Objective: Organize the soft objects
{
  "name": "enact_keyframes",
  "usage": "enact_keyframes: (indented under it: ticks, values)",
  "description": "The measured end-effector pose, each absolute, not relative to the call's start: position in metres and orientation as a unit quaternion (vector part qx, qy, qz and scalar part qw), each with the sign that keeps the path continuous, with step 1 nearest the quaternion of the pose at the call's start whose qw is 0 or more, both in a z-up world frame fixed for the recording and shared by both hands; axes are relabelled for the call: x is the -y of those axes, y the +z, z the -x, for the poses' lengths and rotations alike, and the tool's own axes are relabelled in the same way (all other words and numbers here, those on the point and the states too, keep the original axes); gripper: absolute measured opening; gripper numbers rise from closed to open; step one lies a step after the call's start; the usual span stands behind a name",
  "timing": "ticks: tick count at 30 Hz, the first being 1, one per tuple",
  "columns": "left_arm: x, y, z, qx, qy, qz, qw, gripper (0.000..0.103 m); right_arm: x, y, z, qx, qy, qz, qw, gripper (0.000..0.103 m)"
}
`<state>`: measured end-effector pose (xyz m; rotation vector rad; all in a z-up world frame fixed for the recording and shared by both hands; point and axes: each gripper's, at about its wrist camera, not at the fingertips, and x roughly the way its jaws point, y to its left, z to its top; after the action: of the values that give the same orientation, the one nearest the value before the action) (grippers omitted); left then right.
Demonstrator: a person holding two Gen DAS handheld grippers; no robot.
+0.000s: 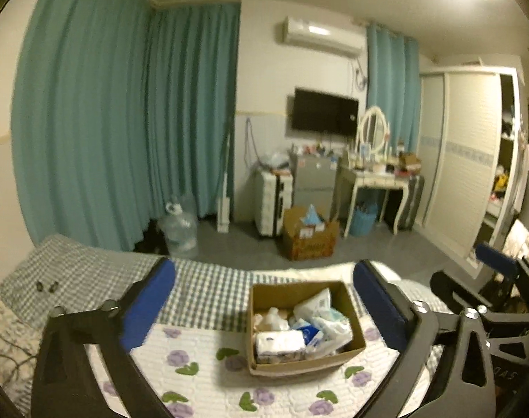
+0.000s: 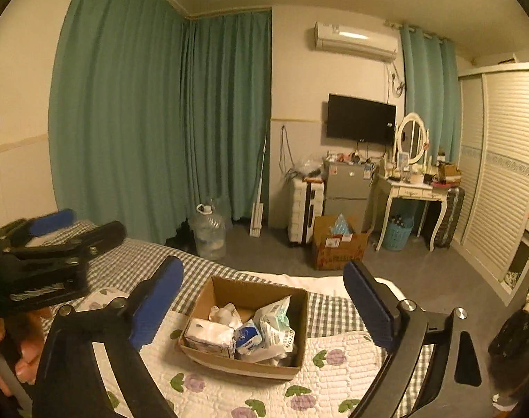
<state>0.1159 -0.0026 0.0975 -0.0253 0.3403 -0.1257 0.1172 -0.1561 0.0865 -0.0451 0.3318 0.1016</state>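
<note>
On the floral quilt (image 1: 201, 355), cardboard box (image 1: 351, 317) holds soft packs (image 1: 280, 346); left gripper (image 1: 264, 304) and right gripper (image 2: 264, 304) released, empty, box at twelve o'clock.

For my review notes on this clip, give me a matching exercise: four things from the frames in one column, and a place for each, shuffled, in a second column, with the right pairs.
Things:
1. cardboard box of soft packs
2. water jug
3. oval mirror
4. blue basket

Places:
A. on the white dressing table
B. on the floor by the green curtain
C. on the flowered quilt on the bed
D. on the floor under the dressing table

Pairs: 1-C, 2-B, 3-A, 4-D
</note>
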Motion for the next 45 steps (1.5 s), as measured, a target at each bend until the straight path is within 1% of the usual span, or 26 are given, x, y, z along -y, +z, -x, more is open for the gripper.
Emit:
enact_keyframes:
  ticks: [5, 10, 20, 28, 45]
  values:
    - [-0.006, 0.108, -0.076, -0.145, -0.062, 0.027, 0.987, 0.103, 0.155, 0.096, -0.074, -0.158, 0.04, 0.03, 0.986, 0.097]
    - [-0.011, 0.096, -0.048, -0.141, -0.057, 0.028, 0.988, 0.103, 0.158, 0.096, -0.035, -0.154, 0.032, 0.027, 0.987, 0.103]
    - [-0.007, 0.058, -0.023, -0.149, -0.049, 0.018, 0.987, 0.103, 0.166, 0.071, 0.008, -0.166, 0.027, 0.015, 0.986, 0.103]
    - [-0.004, 0.036, -0.03, -0.167, -0.046, 0.019, 0.985, 0.103, 0.172, 0.058, 0.008, -0.173, 0.021, 0.006, 0.985, 0.103]
    - [0.002, 0.031, -0.033, -0.17, -0.04, 0.01, 0.985, 0.103, 0.183, 0.045, -0.016, -0.192, 0.018, -0.006, 0.981, 0.103]
